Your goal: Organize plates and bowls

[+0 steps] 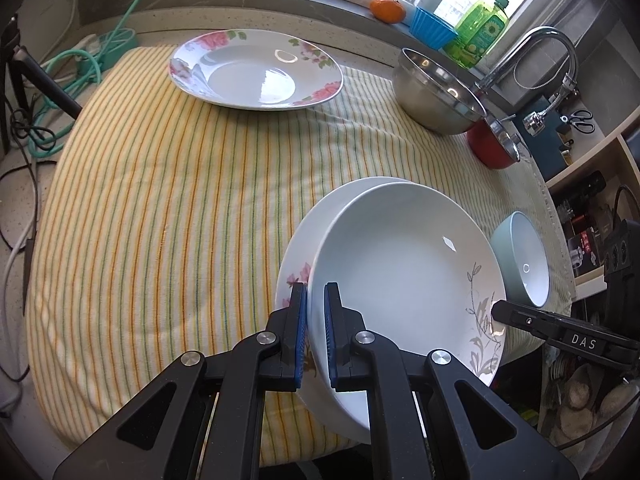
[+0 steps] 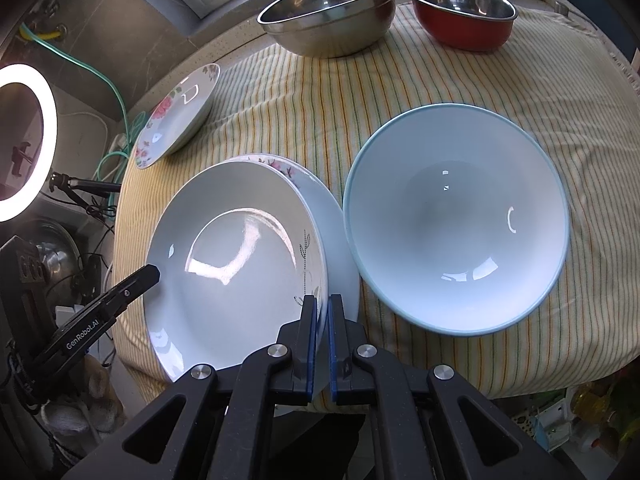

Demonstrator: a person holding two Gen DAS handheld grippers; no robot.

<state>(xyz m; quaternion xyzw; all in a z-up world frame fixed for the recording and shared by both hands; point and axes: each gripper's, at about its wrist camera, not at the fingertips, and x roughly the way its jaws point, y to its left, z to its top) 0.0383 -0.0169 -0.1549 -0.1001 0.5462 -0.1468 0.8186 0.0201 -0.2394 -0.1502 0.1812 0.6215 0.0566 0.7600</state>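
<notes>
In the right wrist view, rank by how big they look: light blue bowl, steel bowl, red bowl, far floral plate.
1. light blue bowl, though it is nearest
2. steel bowl
3. red bowl and far floral plate: too alike to rank

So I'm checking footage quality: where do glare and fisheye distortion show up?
Left wrist view: window glare glints on the floral plate and steel bowl; the striped cloth bulges. Right wrist view: a ring light blows out white, with streaks on the white plate.
</notes>
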